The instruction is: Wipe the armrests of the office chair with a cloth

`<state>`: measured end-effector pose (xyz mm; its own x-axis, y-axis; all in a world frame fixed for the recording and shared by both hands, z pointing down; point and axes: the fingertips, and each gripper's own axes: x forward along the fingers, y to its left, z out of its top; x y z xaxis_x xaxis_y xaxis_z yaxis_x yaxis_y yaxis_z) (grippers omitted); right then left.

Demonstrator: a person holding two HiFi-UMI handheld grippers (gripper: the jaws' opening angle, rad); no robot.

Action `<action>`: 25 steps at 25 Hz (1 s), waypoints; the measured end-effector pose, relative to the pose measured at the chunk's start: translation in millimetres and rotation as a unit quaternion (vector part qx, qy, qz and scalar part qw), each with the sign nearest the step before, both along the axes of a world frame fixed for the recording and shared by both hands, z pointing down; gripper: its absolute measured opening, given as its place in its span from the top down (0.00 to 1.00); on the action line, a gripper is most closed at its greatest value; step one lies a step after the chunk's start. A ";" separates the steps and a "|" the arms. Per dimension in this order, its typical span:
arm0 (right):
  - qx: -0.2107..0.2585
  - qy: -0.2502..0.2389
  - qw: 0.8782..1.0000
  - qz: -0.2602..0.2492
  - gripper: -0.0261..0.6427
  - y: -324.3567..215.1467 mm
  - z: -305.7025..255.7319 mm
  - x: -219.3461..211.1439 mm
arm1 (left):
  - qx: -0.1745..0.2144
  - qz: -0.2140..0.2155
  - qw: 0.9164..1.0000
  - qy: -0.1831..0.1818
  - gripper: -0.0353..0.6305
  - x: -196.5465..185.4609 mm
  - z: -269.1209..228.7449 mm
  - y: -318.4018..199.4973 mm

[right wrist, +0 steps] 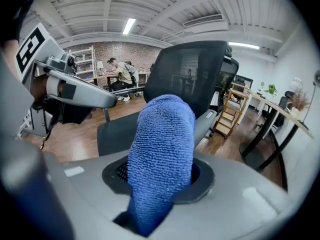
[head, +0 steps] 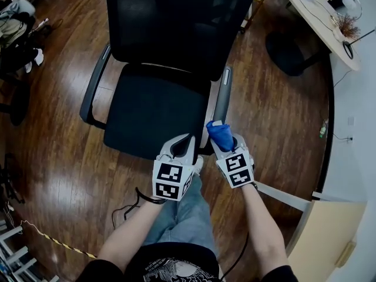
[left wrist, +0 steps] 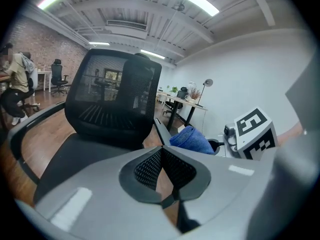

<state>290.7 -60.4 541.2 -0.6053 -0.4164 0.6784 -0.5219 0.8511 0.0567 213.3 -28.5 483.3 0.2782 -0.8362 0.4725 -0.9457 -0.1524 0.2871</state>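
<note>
Cloth (head: 220, 134) beside chair (head: 151, 115) armrest (head: 222, 100)
Fingers of the right gripper (head: 225, 143) clamp the cloth, frame centre; those of the left gripper (head: 188, 141) are together, empty.

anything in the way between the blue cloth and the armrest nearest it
Nothing visible does. The blue cloth in the right gripper sits right at the near end of the grey armrest; whether it touches cannot be told.
</note>
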 end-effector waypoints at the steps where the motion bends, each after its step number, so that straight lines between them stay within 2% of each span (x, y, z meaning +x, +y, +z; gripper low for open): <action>1: -0.002 -0.005 1.000 0.008 0.76 5.7 0.6 1.1 | 0.000 0.000 1.000 0.002 0.94 0.4 1.3 3.9; 9: -0.022 -0.053 0.996 0.075 0.76 48.3 3.4 9.5 | 0.010 0.008 1.000 0.022 0.94 8.8 8.8 27.4; 16: -0.045 -0.104 0.986 0.125 0.76 78.8 20.5 9.3 | 0.018 0.012 0.999 0.030 0.94 10.9 18.0 36.5; 20: -0.040 -0.135 0.978 0.151 0.76 82.2 30.6 8.5 | 0.034 0.013 0.999 0.019 0.94 11.2 21.8 28.2; 25: -0.051 -0.169 0.969 0.174 0.76 96.7 49.5 3.7 | 0.032 0.013 0.999 0.013 0.94 17.2 36.3 32.0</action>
<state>294.4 36.3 590.8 -0.6346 -0.5764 0.5148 -0.7527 0.6120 -0.2426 230.5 3.6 519.6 0.3128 -0.8567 0.4102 -0.9331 -0.1965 0.3011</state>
